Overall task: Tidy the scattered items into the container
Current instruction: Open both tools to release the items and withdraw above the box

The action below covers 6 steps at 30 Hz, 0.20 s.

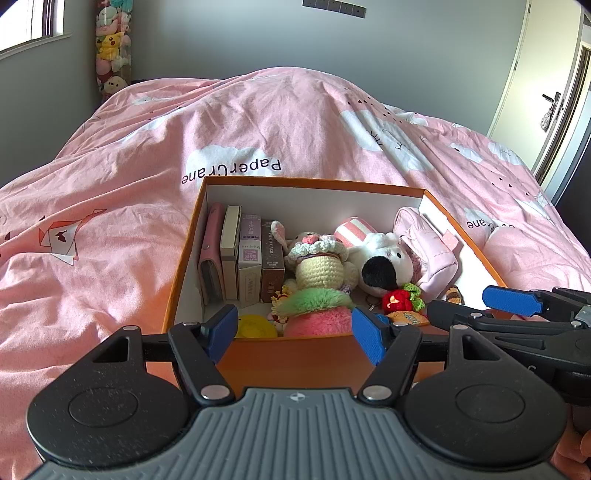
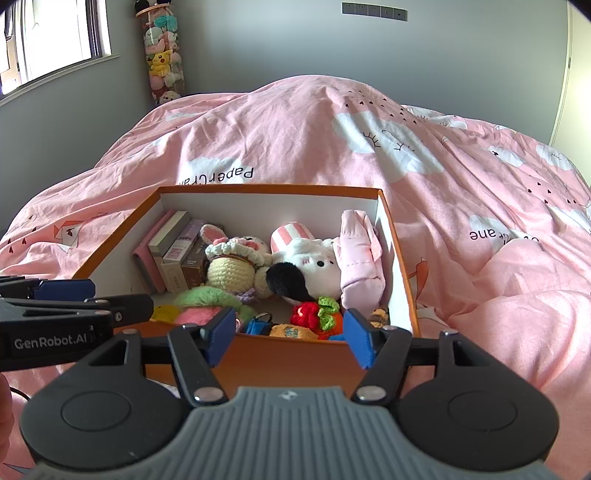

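A rumpled pink cotton duvet printed with white clouds, origami cranes and the words "PaperCrane" covers the bed. In the far left corner stands a tall clear column of stuffed plush toys, a yellow one among them. A bright window sits in the grey wall at left. A white door with a dark lever handle stands at right.

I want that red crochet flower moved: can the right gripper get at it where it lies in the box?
Probably yes. The red crochet flower lies uncovered near the orange box's front wall, just ahead of the right gripper, whose jaws are open and empty. Only that low wall stands between; the green crochet piece touches it.
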### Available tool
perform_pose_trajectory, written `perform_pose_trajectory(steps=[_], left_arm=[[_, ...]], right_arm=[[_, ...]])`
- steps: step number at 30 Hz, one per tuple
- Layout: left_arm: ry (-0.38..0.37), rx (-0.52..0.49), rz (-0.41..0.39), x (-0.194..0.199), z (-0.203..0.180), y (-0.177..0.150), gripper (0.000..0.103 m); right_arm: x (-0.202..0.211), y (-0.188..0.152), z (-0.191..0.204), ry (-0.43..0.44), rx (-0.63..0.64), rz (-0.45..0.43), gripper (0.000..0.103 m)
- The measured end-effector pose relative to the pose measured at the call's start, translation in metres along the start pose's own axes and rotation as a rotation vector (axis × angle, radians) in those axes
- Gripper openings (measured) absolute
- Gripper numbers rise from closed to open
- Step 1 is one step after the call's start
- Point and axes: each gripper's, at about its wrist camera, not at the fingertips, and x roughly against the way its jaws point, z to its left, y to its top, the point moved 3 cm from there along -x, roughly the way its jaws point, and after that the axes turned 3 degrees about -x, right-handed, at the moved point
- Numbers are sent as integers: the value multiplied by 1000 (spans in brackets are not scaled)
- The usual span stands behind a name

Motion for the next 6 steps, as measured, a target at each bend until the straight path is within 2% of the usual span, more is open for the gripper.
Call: perform_pose_trajectory(steps=[6], left_arm=[[-14,7,-9,2,1,0,80]], right_arm=[[-1,0,1,3,3,1,68]])
